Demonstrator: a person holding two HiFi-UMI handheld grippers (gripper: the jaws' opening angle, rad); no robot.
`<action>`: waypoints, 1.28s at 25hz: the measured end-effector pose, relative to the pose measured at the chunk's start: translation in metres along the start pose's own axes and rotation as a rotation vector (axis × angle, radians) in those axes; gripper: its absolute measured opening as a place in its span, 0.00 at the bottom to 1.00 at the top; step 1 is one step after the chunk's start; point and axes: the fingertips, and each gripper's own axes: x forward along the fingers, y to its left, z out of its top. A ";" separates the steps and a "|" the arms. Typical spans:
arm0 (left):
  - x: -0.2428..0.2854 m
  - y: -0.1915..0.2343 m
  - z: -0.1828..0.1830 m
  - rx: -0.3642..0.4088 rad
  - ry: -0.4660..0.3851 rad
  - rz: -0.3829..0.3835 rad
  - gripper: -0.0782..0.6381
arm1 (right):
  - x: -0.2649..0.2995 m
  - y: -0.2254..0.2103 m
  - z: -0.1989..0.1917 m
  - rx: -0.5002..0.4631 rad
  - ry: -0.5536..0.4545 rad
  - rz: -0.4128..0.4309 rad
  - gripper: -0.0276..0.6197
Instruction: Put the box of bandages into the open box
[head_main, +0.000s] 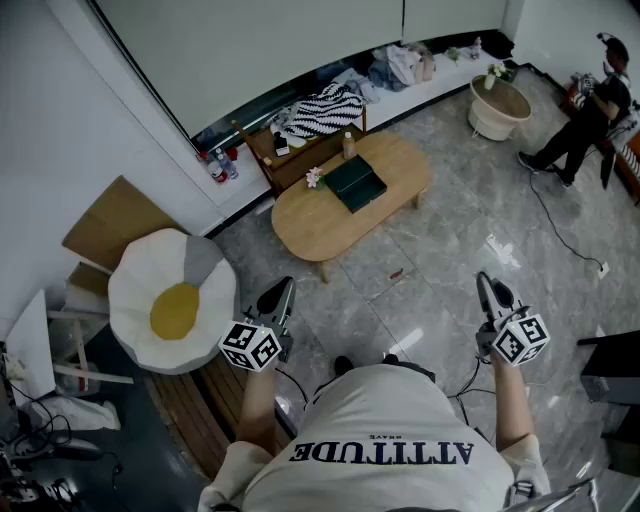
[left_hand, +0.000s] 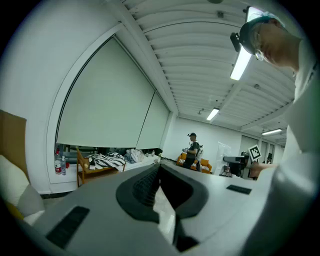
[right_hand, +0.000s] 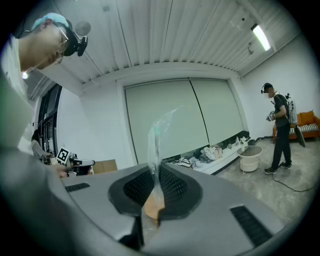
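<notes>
"Where is the dark green box (head_main: 355, 183)?"

"On the oval wooden worktop (head_main: 305, 228), far across the floor. I can't pick out the bandage box."

"And the jaws?"

"The left gripper (left_hand: 159, 169) is closed on nothing. The right gripper (right_hand: 153, 167) pinches 1 clear plastic strip (right_hand: 155, 135)."

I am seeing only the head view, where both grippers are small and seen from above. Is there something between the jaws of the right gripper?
Observer: Yes. The right gripper is shut on a clear plastic strip, which sticks out past the jaw tips.
Operator: Thank you. And the left gripper, is it holding something too?
Observer: No. In its own view the left gripper has its jaws together at the tips, with nothing between them.
</notes>
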 end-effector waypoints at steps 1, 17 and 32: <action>0.001 -0.001 0.000 0.001 -0.001 0.000 0.14 | -0.001 -0.001 0.000 0.001 -0.002 0.000 0.10; -0.001 -0.016 -0.005 0.006 -0.009 0.025 0.14 | -0.014 -0.017 0.000 0.012 0.001 0.008 0.10; 0.001 -0.071 -0.028 -0.010 -0.029 0.056 0.14 | -0.043 -0.048 -0.009 0.016 0.038 0.089 0.10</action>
